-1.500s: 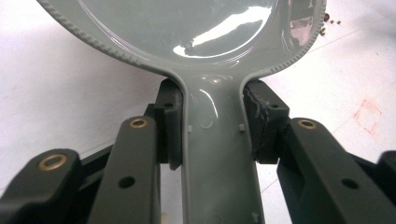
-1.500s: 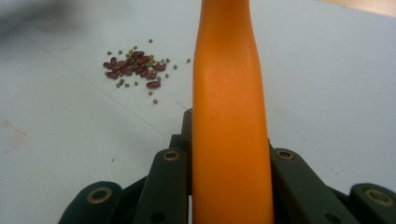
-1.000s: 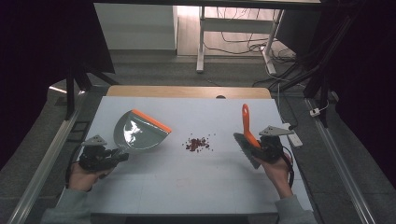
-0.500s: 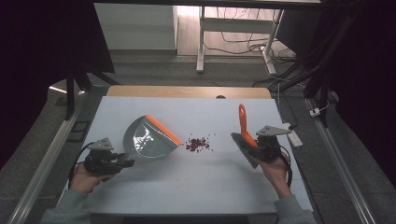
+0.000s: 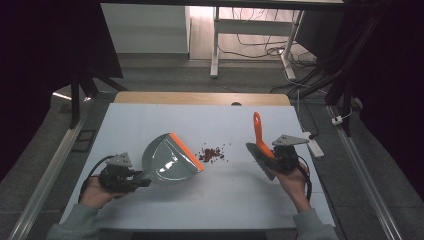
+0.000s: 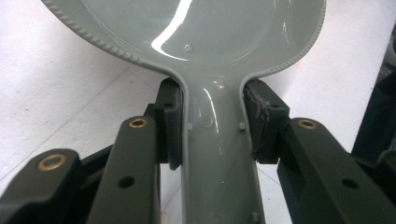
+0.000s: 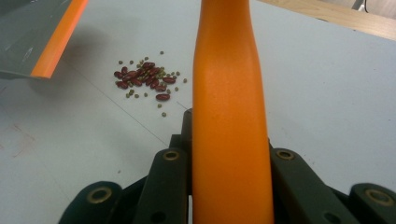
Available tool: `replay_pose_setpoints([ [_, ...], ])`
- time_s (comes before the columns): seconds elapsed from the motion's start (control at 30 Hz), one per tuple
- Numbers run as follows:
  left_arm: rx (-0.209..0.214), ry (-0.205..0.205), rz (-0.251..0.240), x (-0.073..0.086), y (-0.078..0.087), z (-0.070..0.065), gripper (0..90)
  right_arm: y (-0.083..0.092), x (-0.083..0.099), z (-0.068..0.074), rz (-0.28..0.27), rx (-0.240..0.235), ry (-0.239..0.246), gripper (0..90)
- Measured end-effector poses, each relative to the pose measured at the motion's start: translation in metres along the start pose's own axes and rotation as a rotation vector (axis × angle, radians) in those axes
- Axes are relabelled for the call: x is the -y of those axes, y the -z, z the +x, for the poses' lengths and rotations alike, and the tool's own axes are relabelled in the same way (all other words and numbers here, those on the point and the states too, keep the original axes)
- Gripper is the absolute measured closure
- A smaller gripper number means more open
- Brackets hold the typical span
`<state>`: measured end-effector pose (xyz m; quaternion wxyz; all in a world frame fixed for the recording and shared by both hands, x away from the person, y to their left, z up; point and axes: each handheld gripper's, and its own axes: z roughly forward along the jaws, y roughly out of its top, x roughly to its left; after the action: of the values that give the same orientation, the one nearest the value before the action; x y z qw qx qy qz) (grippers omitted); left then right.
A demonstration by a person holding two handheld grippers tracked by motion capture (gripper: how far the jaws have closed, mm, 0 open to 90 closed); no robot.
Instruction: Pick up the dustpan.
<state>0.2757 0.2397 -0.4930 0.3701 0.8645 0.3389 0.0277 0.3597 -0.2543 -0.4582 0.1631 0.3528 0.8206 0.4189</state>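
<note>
On the white table [image 5: 150, 210], a grey dustpan [image 5: 167, 161] with an orange lip lies left of centre, its lip turned toward a small pile of beans [image 5: 212, 154]. Lip and beans are near each other but apart. The left gripper [image 5: 131, 181] grasps the dustpan by its handle; in the left gripper view the two black pads press on either side of the grey handle [image 6: 219, 154], just below where it widens into the pan. The pan's inner surface is glossy and carries a reflection.

At the right side, the right gripper [image 5: 270, 159] is clenched on a brush [image 5: 258, 135] with an orange handle, which rises up and away from the hand. In the right gripper view the handle [image 7: 229, 116] stands between the jaws, with the beans [image 7: 147, 80], dark red and small green, on the table beyond and to the left. The brush is well apart from the beans.
</note>
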Motion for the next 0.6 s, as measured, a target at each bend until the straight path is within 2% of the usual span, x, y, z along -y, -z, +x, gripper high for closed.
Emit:
replay_pose_setpoints([
  [0.4,0.037,0.004,0.061,0.0042,0.0013,0.0035,61.1,-0.0026,-0.0010,0.0018,0.003,-0.005,0.008,76.6],
  [0.6,0.031,0.012,0.089,0.0061,-0.0009,0.0059,61.1,-0.0047,-0.0010,0.0020,0.008,-0.006,0.013,76.6],
])
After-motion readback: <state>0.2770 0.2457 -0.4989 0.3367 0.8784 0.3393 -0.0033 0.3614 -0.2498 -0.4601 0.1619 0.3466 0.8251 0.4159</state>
